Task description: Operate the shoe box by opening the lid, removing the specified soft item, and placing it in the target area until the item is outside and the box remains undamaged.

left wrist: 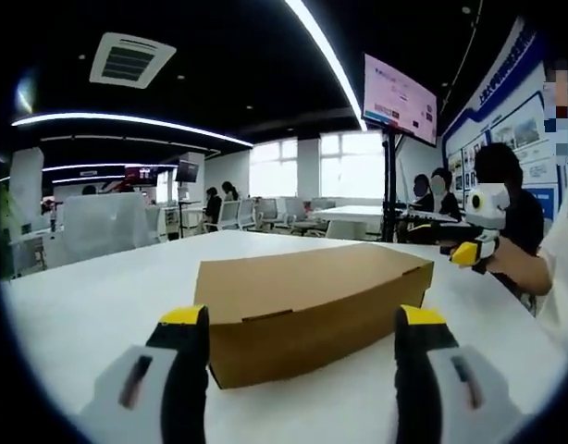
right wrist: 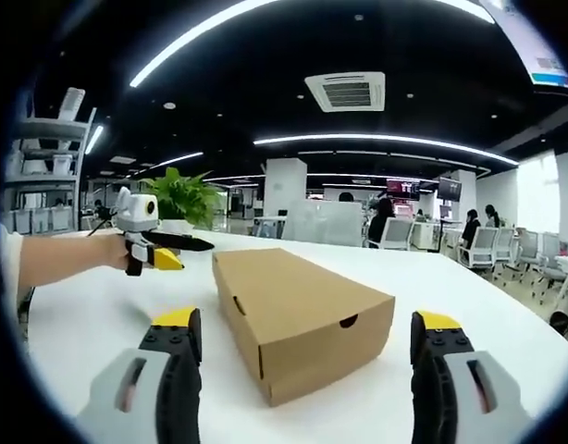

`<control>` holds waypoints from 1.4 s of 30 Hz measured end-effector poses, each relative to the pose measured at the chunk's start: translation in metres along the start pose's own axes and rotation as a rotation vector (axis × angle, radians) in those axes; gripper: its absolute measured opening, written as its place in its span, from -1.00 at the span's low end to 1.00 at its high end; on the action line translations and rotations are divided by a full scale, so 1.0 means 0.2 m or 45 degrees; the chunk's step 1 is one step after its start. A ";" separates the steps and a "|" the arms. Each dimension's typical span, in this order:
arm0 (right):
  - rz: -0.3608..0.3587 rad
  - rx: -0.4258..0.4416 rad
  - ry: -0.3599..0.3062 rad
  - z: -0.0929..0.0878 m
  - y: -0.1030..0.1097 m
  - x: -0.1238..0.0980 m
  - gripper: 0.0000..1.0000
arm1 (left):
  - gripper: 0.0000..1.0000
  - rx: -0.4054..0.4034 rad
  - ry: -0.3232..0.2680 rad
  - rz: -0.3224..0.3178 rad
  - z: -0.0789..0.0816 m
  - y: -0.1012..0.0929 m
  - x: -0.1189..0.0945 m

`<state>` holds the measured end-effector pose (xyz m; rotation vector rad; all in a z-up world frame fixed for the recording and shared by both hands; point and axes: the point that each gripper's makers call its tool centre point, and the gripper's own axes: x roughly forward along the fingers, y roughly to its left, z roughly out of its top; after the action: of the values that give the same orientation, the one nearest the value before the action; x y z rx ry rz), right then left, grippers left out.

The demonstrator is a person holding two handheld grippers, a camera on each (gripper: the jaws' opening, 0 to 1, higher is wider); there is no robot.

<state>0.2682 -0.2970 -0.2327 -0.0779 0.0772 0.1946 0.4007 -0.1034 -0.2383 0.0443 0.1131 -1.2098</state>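
White table (left wrist: 99, 305) sitting in a big open office with ceiling light strips, chairs, a wall screen (left wrist: 400, 97) and a potted plant (right wrist: 182, 199). Brown cardboard shoe box (left wrist: 307, 310) lying mid-table, lid shut, looking undamaged. Left gripper (left wrist: 302, 356) is hovering just before it, jaws wide apart; right gripper (right wrist: 307, 356) likewise, holding nothing.
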 end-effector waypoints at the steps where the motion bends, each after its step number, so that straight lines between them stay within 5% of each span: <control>1: -0.003 -0.006 0.000 0.00 0.00 0.00 0.93 | 0.70 -0.004 -0.008 -0.002 0.00 0.00 0.00; 18: -0.009 -0.013 0.001 -0.03 0.02 0.04 0.93 | 0.65 -0.009 -0.032 -0.012 -0.02 0.00 0.04; 30: -0.010 -0.007 0.037 -0.05 0.03 0.15 0.93 | 0.68 0.027 -0.023 0.083 -0.01 0.18 0.06; 42: -0.020 0.037 0.055 -0.08 0.02 0.20 0.97 | 0.80 0.008 -0.016 -0.007 -0.06 0.24 0.11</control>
<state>0.3047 -0.2870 -0.2527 -0.0535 0.1227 0.1762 0.4528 -0.1064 -0.2534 0.0418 0.0985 -1.2154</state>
